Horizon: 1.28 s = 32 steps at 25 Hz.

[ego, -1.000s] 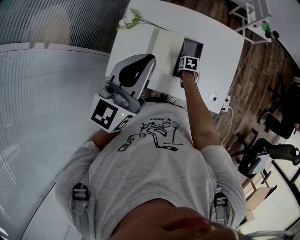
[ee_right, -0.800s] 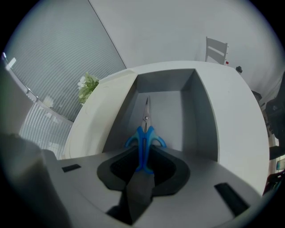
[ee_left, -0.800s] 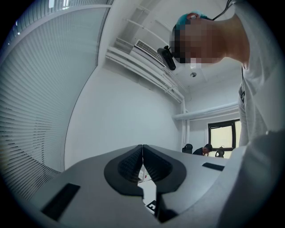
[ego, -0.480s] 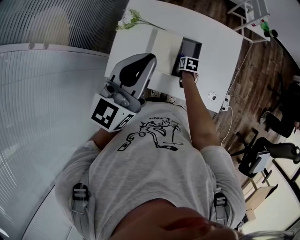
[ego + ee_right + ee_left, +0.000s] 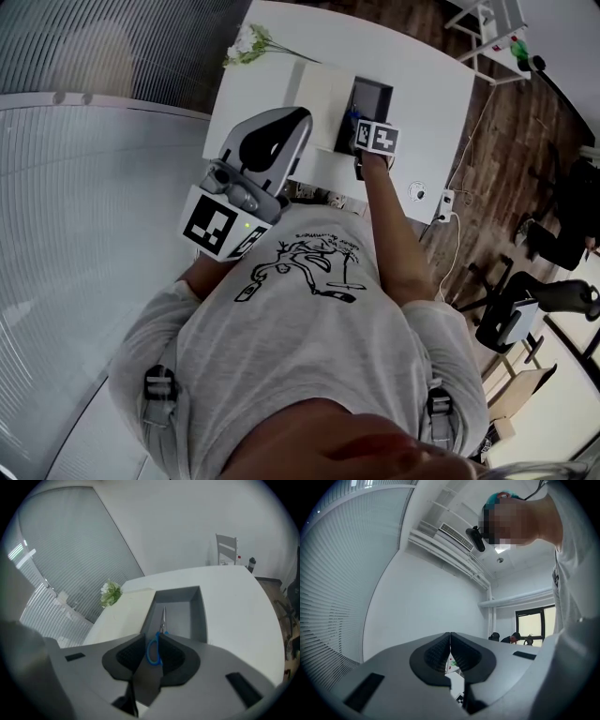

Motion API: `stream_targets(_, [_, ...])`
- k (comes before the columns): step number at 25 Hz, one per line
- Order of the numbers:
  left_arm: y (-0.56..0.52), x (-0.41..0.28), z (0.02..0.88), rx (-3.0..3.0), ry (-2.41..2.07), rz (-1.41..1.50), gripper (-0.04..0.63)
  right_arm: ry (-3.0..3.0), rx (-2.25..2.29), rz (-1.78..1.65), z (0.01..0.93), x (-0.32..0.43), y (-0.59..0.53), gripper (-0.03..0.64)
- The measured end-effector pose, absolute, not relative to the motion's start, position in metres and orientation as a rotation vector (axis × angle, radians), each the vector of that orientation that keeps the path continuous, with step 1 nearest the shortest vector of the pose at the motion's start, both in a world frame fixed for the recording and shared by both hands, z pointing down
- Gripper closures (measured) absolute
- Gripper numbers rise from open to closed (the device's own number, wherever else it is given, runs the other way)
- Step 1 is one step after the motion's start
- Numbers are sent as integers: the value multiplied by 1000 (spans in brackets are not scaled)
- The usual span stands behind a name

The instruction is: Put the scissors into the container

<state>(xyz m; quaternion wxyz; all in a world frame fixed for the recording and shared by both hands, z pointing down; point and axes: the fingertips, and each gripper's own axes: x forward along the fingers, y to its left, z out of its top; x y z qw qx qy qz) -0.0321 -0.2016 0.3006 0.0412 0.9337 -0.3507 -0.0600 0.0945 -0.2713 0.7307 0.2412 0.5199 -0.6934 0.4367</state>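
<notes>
The scissors (image 5: 158, 637), with a blue handle and steel blades, lie lengthwise in the open grey container (image 5: 200, 616) on the white table. My right gripper (image 5: 153, 638) hovers over the container's near end. Its jaws are closing, and the blue handle loop shows in the gap between the pads; I see no pad pressing on it. In the head view the right gripper (image 5: 373, 139) sits at the near end of the container (image 5: 377, 92), with a bit of blue (image 5: 351, 119) beside it. My left gripper (image 5: 450, 635) is shut on nothing, raised by the chest (image 5: 281, 127).
A cream lid or box (image 5: 323, 89) lies left of the container. A sprig of white flowers (image 5: 248, 42) is at the table's far left corner. A white chair (image 5: 226, 548) stands beyond the table. Blinds run along the left side.
The right gripper has drawn back a little toward the near end of the container. The left gripper has stayed where it was.
</notes>
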Motion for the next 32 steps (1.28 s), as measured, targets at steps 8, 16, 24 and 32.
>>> stream_targets(8, [-202,-23,301,2871,-1057,-193,574,-2131,1461,876,644,98,-286,531])
stream_targets(16, [-205,-14,300,2880,-1046,-196,574,-2329,1505,657,544,101,-285,536])
stream_targets(24, [-209,-7,297,2884,-1031,-197,574,-2442,1507,430,465,102,-267,545])
stream_targets(32, [-212,-6,294,2888,-1023,-210,574,-2520,1498,269,406,98,-242,555])
